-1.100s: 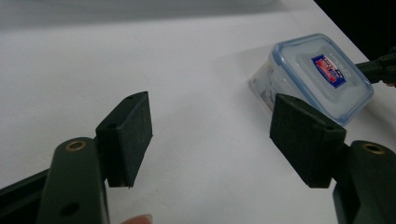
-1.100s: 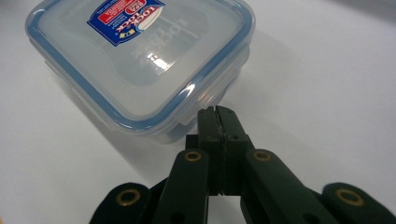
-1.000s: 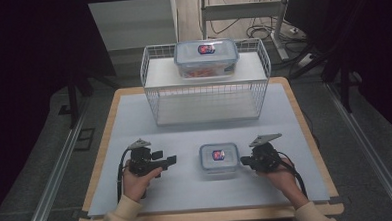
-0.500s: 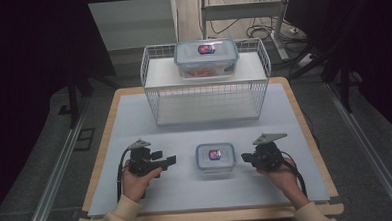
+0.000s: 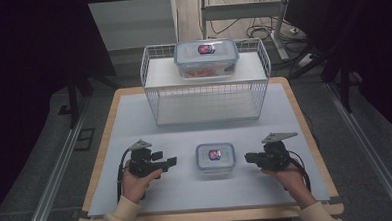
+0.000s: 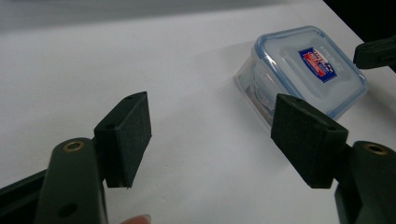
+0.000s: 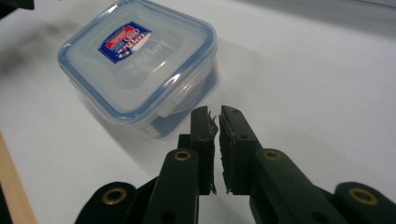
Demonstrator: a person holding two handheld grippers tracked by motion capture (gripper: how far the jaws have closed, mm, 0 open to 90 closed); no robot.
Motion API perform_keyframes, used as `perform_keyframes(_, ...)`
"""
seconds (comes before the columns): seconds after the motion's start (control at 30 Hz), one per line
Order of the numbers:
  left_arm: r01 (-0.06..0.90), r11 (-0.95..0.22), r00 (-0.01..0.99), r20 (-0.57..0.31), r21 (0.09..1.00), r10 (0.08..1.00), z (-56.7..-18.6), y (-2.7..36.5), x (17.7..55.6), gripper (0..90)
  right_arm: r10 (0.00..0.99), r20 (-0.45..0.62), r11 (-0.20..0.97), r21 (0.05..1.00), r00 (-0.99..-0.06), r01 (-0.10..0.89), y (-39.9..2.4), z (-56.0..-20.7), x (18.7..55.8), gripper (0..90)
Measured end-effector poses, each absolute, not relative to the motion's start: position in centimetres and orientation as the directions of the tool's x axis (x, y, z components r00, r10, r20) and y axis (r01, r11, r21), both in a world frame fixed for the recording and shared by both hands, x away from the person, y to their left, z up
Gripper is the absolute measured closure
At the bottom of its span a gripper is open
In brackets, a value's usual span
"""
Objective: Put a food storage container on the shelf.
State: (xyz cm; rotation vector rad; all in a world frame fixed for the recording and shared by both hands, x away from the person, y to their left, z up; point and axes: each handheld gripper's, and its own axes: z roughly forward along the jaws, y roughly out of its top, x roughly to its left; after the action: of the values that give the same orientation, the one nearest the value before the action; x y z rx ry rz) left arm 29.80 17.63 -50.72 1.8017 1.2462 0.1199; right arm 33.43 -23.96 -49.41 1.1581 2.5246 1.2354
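box: small clear plastic box with blue-rimmed lid (image 5: 215, 157) sits on the counter (image 5: 134, 118) between both grippers, reachable.
left gripper (image 5: 170, 161): fingers wide apart, empty, aimed at box.
right gripper (image 5: 249, 158): fingers just parting from closed, a narrow gap, nothing held, tips near box's clasp.

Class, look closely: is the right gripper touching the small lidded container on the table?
Apart. The right gripper view shows bare table between the right gripper and the small container.

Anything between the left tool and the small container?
Nothing visible. Bare table mat lies between the left tool and the small container; in the left gripper view its open jaws face the box across bare white surface.
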Motion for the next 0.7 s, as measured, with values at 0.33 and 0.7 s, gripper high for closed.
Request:
perform_keyframes(0.33,0.703,-0.063,0.478,-0.406,0.708,0.779,-50.8,17.1,30.2,22.4,0.664,0.31,0.312,0.712,-0.68,0.629,-24.4,-49.4,33.8,47.5)
perform_keyframes(0.7,0.734,-0.076,0.508,-0.471,0.675,0.721,-51.3,14.8,31.3,21.4,0.633,0.454,0.224,0.668,-0.627,0.71,-23.4,-50.1,34.6,31.4)
